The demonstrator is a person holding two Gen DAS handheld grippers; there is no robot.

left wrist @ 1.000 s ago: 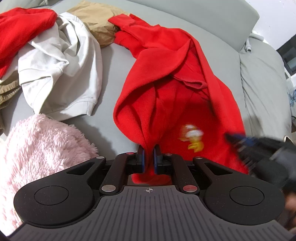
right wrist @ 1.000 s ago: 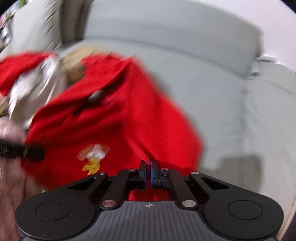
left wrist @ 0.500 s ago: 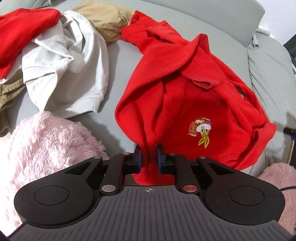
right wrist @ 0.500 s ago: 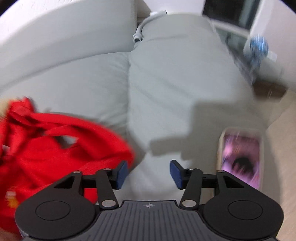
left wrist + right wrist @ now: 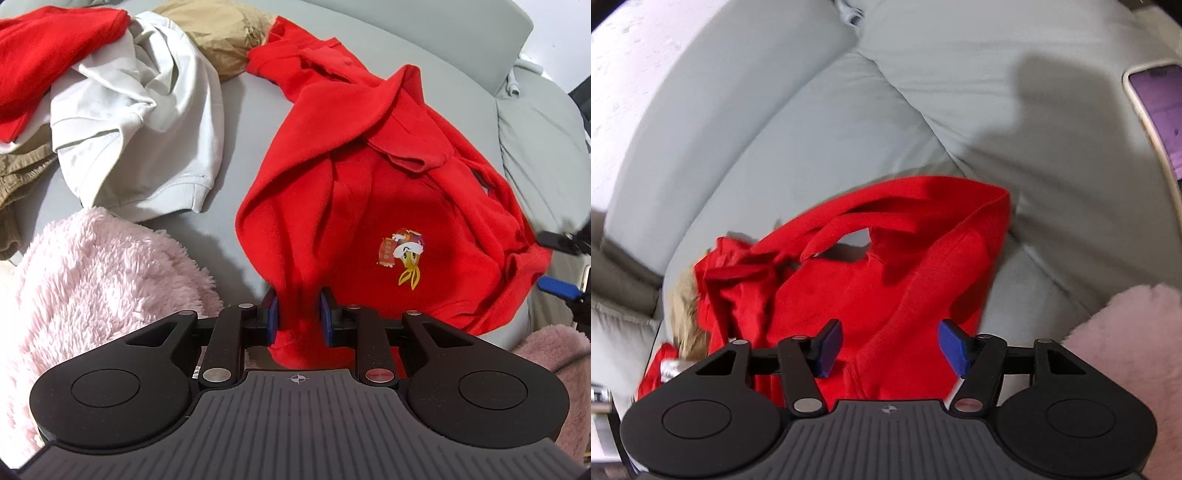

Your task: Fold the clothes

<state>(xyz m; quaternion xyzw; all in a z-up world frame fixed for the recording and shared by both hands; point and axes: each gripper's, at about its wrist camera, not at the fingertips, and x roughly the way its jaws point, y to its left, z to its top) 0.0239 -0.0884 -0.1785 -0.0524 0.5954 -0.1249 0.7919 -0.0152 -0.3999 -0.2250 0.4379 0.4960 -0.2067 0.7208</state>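
Down at the left gripper (image 5: 298,314), a bunched fold of the red hoodie (image 5: 369,206) runs up between the blue pads; the jaws stand only a little apart, the left pad (image 5: 273,314) against the cloth, while whether the other pad presses on it I cannot tell. Over to the right gripper (image 5: 890,349): jaws well apart and closing, red fabric lying beneath the gap, neither pad touching it.

Just to the left of the left gripper, a fluffy pink blanket (image 5: 99,288) heaps up at the near edge. Beyond the pads, the hoodie spreads across the grey sofa (image 5: 243,122), chest up, a small cartoon print (image 5: 404,254) showing, hood flopped over the upper part, one sleeve trailing away toward the backrest. At the far right edge of the left view, the other gripper's blue fingertip peeks in beside the hoodie's hem.

Further back on the left, a white sweatshirt (image 5: 147,110) lies crumpled, a second red garment (image 5: 48,48) behind it, tan clothing (image 5: 221,37) at the far end touching the hoodie's sleeve. From the right view, a phone (image 5: 1160,122) rests on the cushion, well apart from the hoodie.
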